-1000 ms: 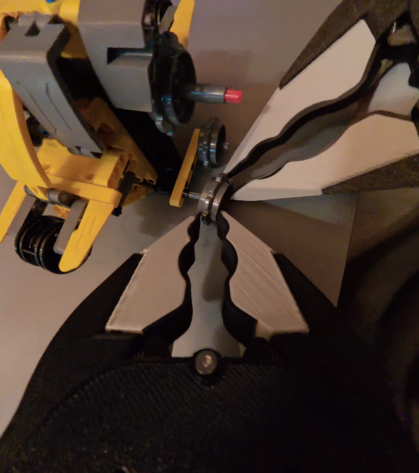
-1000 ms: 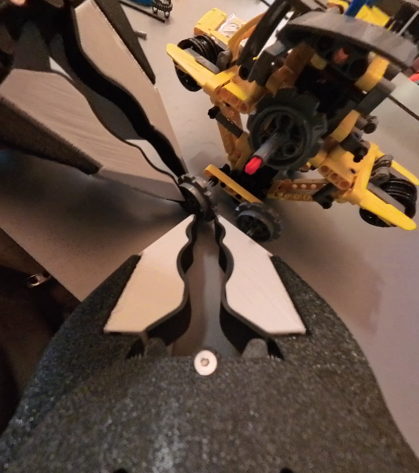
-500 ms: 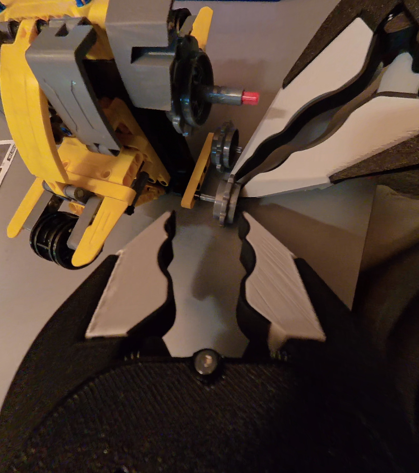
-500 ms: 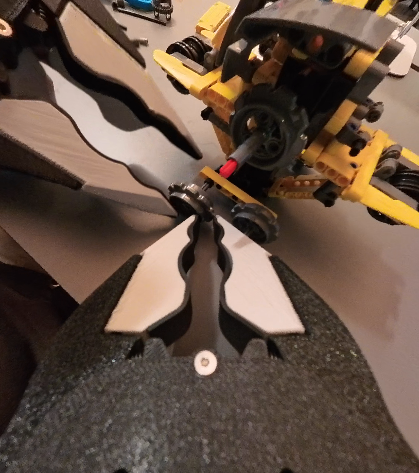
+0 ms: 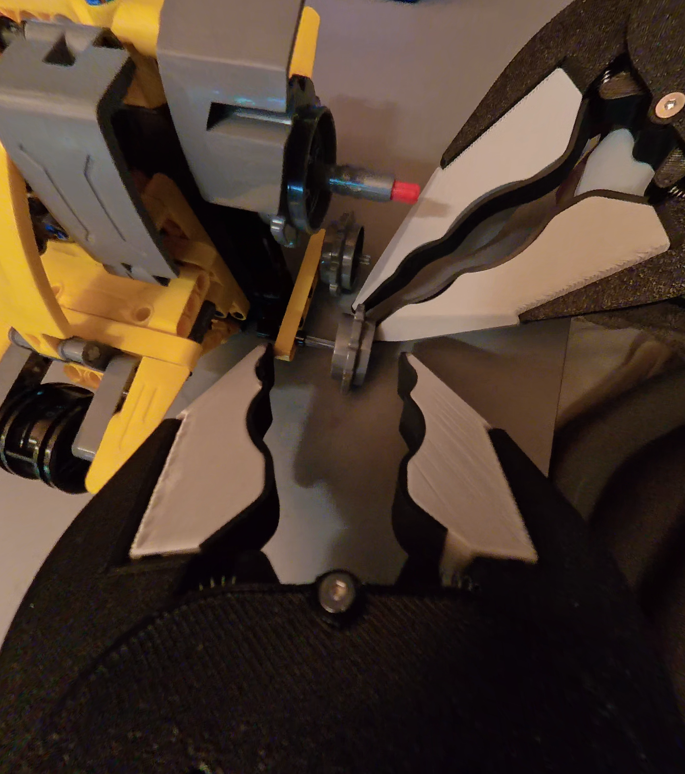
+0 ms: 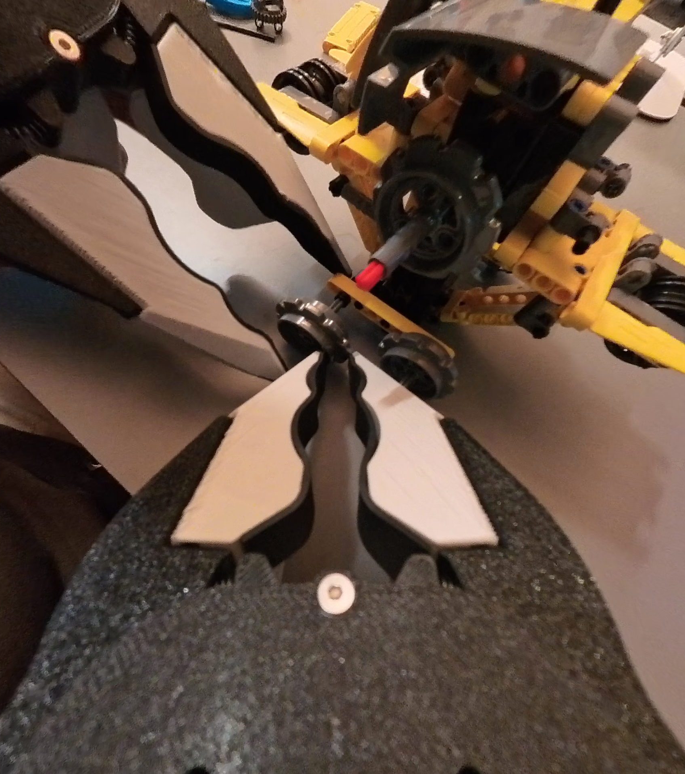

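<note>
A yellow and grey brick-built vehicle (image 5: 81,293) stands on the grey table; it also shows in the right wrist view (image 6: 541,272). A small grey toothed wheel (image 5: 349,347) sits on a thin axle sticking out of a yellow beam (image 5: 299,301). My right gripper (image 6: 336,356) is shut on this wheel's (image 6: 311,326) rim; it enters the left wrist view (image 5: 364,312) from the upper right. My left gripper (image 5: 335,356) is open and empty, its jaws wide either side of the wheel. A second toothed wheel (image 6: 416,368) sits on the same beam. A grey axle with a red tip (image 5: 403,192) juts out above.
The table edge (image 5: 558,398) runs just right of the grippers, with dark cloth beyond it. A blue piece (image 6: 232,8) and a small black gear (image 6: 269,14) lie at the far back. Bare table (image 6: 541,502) lies right of my right gripper. The grippers are tip to tip, or close to it.
My left gripper has opened off the small wheel and its jaws now stand wide apart. My right gripper stays shut on the wheel, which now sits farther out from the yellow beam.
</note>
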Tool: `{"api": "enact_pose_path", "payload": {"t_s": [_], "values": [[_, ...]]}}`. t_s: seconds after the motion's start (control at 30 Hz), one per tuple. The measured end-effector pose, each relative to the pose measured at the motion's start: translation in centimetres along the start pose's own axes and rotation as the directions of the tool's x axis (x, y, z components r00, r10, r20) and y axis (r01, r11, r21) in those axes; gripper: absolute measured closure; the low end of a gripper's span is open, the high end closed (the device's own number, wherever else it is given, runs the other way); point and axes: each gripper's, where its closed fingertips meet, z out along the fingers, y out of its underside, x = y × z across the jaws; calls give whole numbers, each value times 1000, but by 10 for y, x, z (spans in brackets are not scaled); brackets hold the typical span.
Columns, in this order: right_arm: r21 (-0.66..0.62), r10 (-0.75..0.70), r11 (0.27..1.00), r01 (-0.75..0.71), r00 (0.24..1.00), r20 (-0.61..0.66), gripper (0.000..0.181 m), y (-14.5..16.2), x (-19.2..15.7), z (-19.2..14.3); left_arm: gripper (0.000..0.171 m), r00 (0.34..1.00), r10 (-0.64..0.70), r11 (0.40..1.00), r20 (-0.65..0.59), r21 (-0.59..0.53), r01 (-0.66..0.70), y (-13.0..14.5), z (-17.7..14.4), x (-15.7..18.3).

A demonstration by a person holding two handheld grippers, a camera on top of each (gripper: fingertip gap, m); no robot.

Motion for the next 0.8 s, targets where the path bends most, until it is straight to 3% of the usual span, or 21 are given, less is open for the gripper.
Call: {"api": "enact_pose_path", "payload": {"t_s": [0.23,0.8], "values": [[-17,36,999,-36,999,40,172,1,-1,1,128,995,88,993,54,-78,-84,4,0,-7],[-6,86,996,-86,994,73,171,-1,-2,-1,131,995,97,991,14,-89,-95,3,-2,-10]]}}
